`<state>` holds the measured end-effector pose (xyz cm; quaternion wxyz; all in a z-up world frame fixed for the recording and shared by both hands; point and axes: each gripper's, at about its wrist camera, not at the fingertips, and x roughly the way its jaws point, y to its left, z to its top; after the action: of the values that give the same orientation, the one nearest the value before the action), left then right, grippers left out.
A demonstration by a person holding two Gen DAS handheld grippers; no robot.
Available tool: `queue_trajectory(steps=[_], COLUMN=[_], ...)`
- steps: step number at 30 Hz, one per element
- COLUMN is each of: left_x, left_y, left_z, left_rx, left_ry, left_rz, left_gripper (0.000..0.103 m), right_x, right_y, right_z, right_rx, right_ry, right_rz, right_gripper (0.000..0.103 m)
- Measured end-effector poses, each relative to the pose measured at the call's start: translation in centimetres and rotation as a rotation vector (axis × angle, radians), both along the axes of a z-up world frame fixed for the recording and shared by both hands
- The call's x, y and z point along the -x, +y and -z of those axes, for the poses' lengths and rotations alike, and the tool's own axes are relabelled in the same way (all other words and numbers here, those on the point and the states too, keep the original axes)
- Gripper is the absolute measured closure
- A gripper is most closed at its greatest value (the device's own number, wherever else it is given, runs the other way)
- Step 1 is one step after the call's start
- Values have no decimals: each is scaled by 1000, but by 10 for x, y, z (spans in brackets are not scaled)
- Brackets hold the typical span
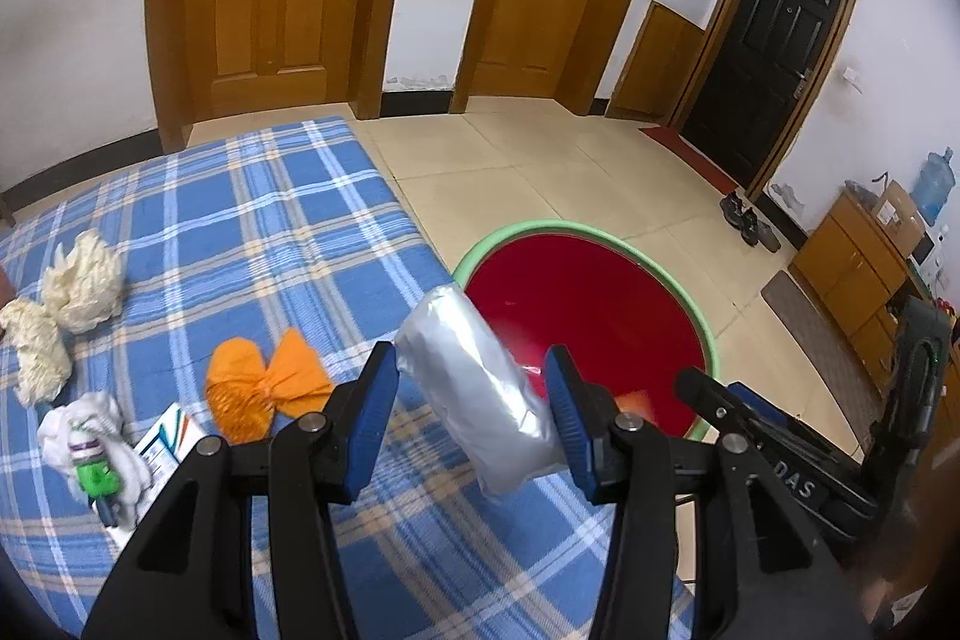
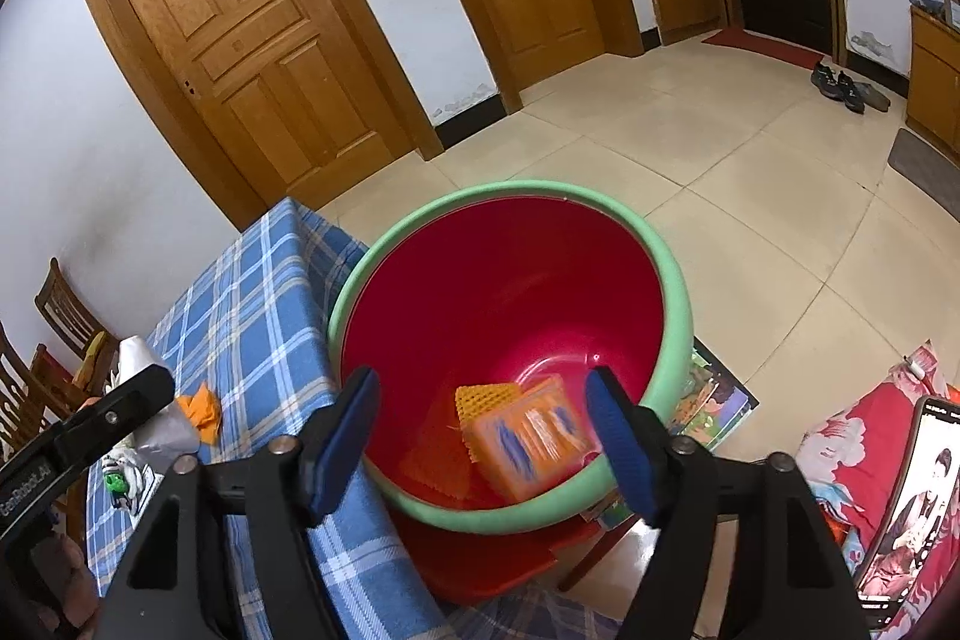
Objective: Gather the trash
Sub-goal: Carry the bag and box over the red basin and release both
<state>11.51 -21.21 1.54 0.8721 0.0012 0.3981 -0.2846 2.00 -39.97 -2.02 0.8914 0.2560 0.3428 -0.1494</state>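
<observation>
The left gripper [image 1: 474, 400] has its jaws closed on a silver foil pouch [image 1: 480, 388], held tilted over the edge of the blue plaid desk [image 1: 270, 220], just beside the green rim of the red basin [image 1: 699, 316]. The right gripper [image 2: 498, 436] hangs above that basin with its jaws spread and gripping nothing, a blurred orange packet [image 2: 528, 436] loose between them. Inside the basin lies an orange mesh scrap [image 2: 480, 397], while an orange wrapper [image 1: 264, 388] and crumpled tissues [image 1: 81, 280] sit on the desk, farther from the basin.
</observation>
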Motion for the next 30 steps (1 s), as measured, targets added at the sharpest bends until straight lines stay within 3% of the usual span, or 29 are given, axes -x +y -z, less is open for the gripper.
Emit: queue_trajectory(steps=[23, 30], left_x=[-20, -18], left_y=[-68, -70], left_z=[22, 21], left_rx=[-43, -47], left_ry=[20, 15], left_rz=[103, 102], left_gripper=[51, 41], right_x=[17, 18], right_y=[-26, -28], right_z=[-12, -12], right_rx=[-12, -19], right_ry=[-44, -44], right_rz=[90, 101], right_gripper=[26, 26])
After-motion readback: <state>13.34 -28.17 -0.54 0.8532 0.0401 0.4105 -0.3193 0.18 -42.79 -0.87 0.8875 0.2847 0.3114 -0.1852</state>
